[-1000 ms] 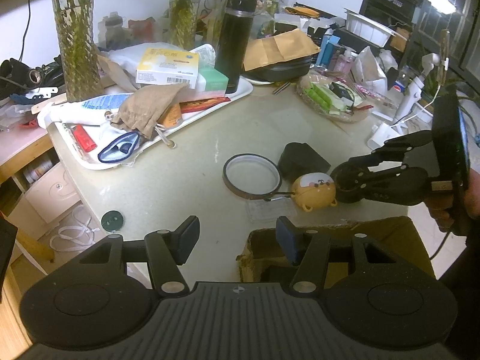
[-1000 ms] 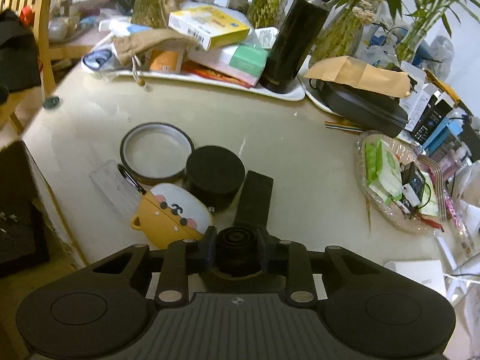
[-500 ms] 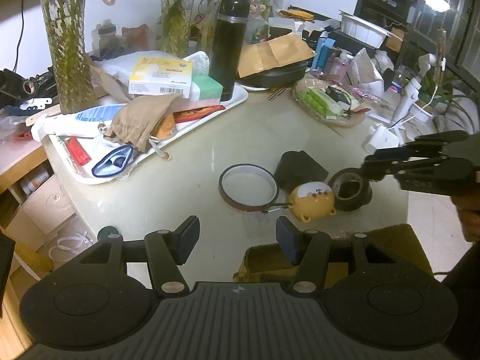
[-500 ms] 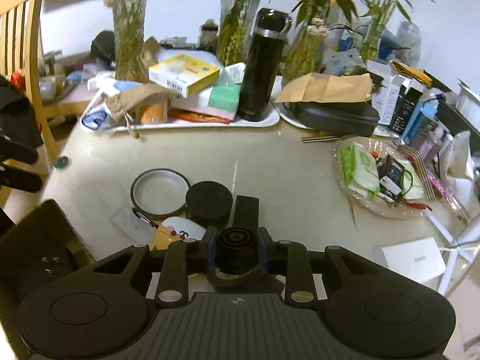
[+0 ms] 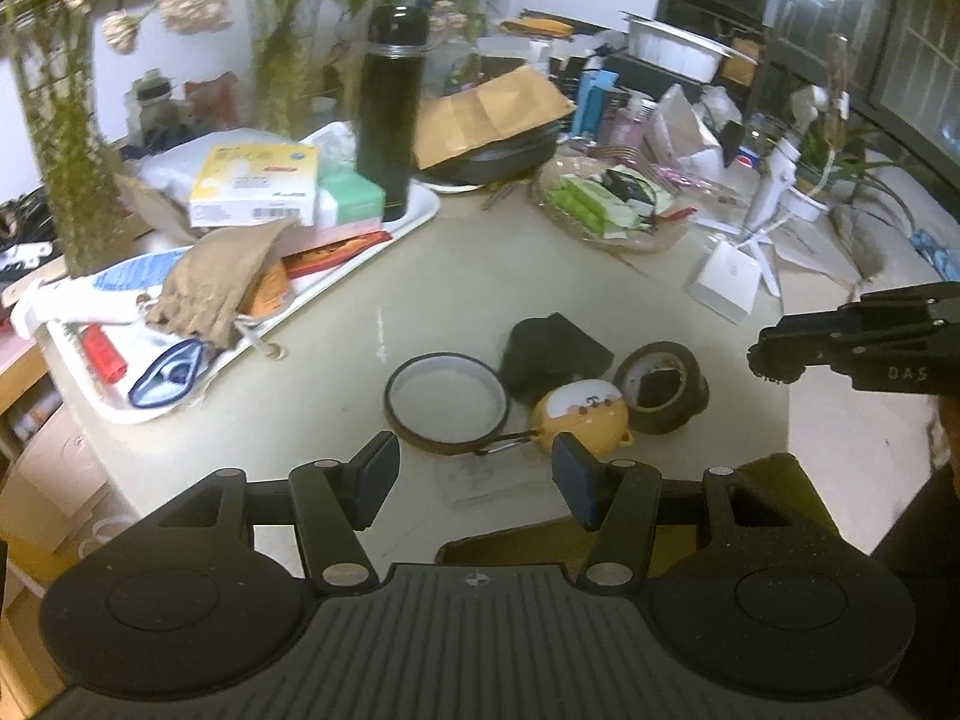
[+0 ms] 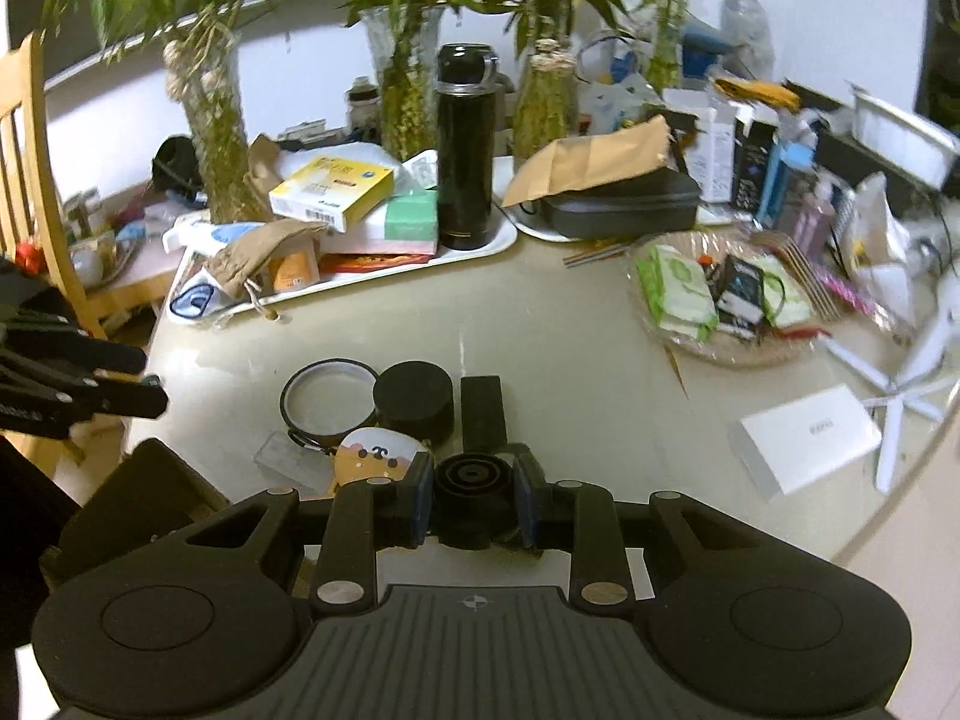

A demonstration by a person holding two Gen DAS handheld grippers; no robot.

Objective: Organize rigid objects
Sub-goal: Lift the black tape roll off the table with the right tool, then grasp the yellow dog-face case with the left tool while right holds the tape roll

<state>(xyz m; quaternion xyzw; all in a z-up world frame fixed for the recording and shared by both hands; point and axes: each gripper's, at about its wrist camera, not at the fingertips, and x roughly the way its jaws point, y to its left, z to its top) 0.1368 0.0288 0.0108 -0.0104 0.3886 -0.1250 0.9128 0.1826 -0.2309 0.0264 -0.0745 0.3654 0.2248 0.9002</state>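
Lifted clear since a second ago, the small black ribbed cap (image 6: 474, 480) sits clenched in my right fingers (image 6: 420, 501), right of the yellow case (image 5: 579, 417). My left fingers (image 5: 375, 471) hang released and empty, short of that case. I judge the pinch shallow: any wrist roll could drop the cap onto the tape roll (image 5: 660, 387) beside the case, or off the tabletop (image 5: 600, 276).

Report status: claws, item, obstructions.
Left claw open, empty. Right claw shut on small black round cap, off the table. Yellow case and tape roll close by.

Only the pale letters "DAS" can be read, on the right tongs' (image 5: 762, 355) black body.
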